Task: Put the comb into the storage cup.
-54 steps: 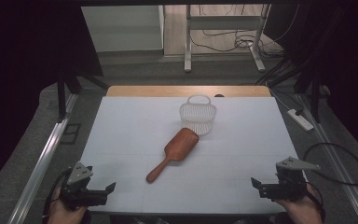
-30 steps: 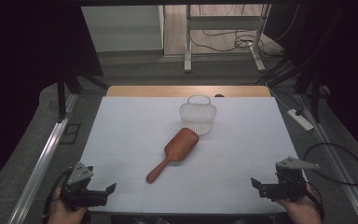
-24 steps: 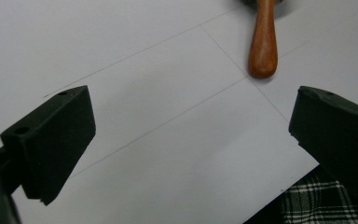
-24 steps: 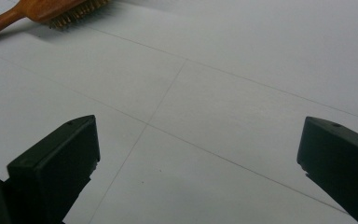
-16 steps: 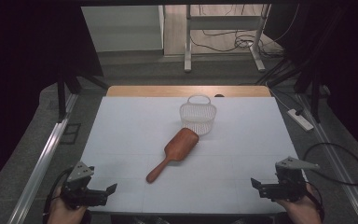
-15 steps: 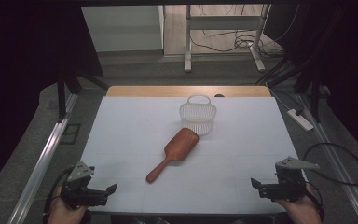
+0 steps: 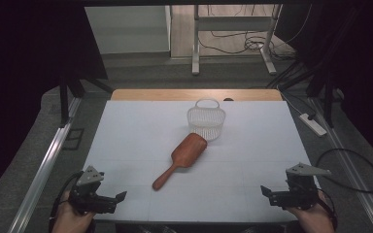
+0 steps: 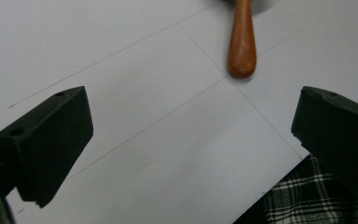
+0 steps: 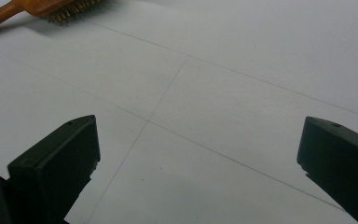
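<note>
A: From the high view we have a white table top [image 7: 126, 141] with faint seam lines, and near its middle a reddish-brown wooden paddle hairbrush [image 7: 182, 158] lying flat, handle toward the near left, head toward the far right.

B: And just beyond the head we see a small white wire basket with a loop handle [image 7: 206, 119], standing upright, its near side right at the brush head; we cannot tell if they touch. The left gripper [image 7: 120, 196] sits at the near left corner, the right gripper [image 7: 264, 191] at the near right corner, each in a hand and well apart from the brush.

A: Over to the left gripper view: we look between two black jaws spread wide, nothing between them. The rounded end of the wooden handle [image 8: 241, 42] lies on the table ahead, at the top of the picture.

B: We also catch a patch of plaid cloth [image 8: 298, 200] below the table edge at lower right.

A: Right gripper view now: jaws wide apart again, bare white table [image 9: 223, 116] between them.

B: The brush [image 9: 37, 9] shows at upper left, bristles facing down onto the surface.
</note>
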Demonstrator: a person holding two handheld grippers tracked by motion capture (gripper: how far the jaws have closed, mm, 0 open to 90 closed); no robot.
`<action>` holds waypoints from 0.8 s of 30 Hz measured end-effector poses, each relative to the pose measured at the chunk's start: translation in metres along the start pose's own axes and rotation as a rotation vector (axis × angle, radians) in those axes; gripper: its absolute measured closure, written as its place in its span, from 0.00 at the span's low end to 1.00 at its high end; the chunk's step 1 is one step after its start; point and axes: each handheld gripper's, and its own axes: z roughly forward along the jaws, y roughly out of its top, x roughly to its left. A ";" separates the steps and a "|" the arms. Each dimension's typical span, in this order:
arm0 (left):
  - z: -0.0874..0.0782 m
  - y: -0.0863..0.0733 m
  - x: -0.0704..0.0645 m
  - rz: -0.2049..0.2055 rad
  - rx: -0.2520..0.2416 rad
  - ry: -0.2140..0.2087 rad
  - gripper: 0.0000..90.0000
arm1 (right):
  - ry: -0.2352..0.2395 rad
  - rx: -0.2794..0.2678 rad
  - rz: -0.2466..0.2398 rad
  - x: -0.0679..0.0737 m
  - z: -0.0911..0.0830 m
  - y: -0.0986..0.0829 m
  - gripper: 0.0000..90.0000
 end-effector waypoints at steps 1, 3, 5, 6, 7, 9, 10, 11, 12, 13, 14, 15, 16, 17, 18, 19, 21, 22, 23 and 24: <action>0.000 0.000 0.000 0.000 0.000 0.000 0.00 | 0.000 0.000 0.000 0.000 0.000 0.000 0.00; 0.002 0.003 -0.002 0.019 0.000 -0.002 0.00 | -0.001 0.000 0.000 0.000 0.000 0.000 0.00; 0.004 0.005 -0.002 0.035 -0.005 -0.001 0.00 | 0.000 0.002 0.000 0.000 0.000 0.000 0.00; 0.004 0.007 -0.001 0.039 -0.004 -0.003 0.00 | 0.000 0.002 -0.001 0.000 0.000 0.000 0.00; 0.006 0.008 -0.001 0.038 -0.004 -0.009 0.00 | 0.001 0.003 -0.003 0.000 0.000 0.000 0.00; 0.007 0.010 0.000 0.046 -0.001 -0.014 0.00 | 0.002 0.001 -0.006 0.001 0.001 0.000 0.00; 0.008 0.011 0.000 0.050 0.003 -0.015 0.00 | 0.002 0.002 -0.008 0.001 0.001 0.000 0.00; 0.008 0.011 0.000 0.050 0.003 -0.015 0.00 | 0.003 0.003 -0.011 0.001 0.001 0.000 0.00; 0.010 0.013 0.002 0.052 0.008 -0.019 0.00 | 0.002 0.004 -0.013 0.001 0.001 0.000 0.00; 0.011 0.014 0.003 0.049 0.008 -0.023 0.00 | 0.003 0.004 -0.013 0.001 0.001 0.000 0.00; 0.012 0.015 0.004 0.046 0.002 -0.032 0.00 | 0.003 0.005 -0.012 0.001 0.001 0.000 0.00; 0.012 0.015 0.004 0.046 0.002 -0.032 0.00 | 0.004 0.004 -0.011 0.001 0.001 0.000 0.00; 0.012 0.016 0.005 0.042 -0.001 -0.037 0.00 | 0.004 0.004 -0.010 0.001 0.001 0.000 0.00; 0.013 0.019 0.006 0.035 -0.002 -0.045 0.00 | 0.004 0.004 -0.010 0.001 0.001 0.000 0.00; 0.014 0.020 0.007 0.034 0.000 -0.049 0.00 | 0.005 0.004 -0.010 0.001 0.001 0.000 0.00; 0.015 0.021 0.007 0.036 0.000 -0.052 0.00 | 0.005 0.004 -0.011 0.001 0.001 0.000 0.00; 0.017 0.024 0.007 0.036 0.003 -0.063 0.00 | 0.005 0.007 -0.013 0.001 0.001 0.000 0.00; 0.018 0.025 0.006 0.037 0.004 -0.065 0.00 | 0.005 0.006 -0.012 0.001 0.001 0.000 0.00; 0.018 0.025 0.006 0.037 0.004 -0.065 0.00 | 0.005 0.006 -0.012 0.001 0.001 0.000 0.00; 0.020 0.027 0.006 0.042 0.006 -0.070 0.00 | 0.005 0.008 -0.012 0.001 0.001 0.000 0.00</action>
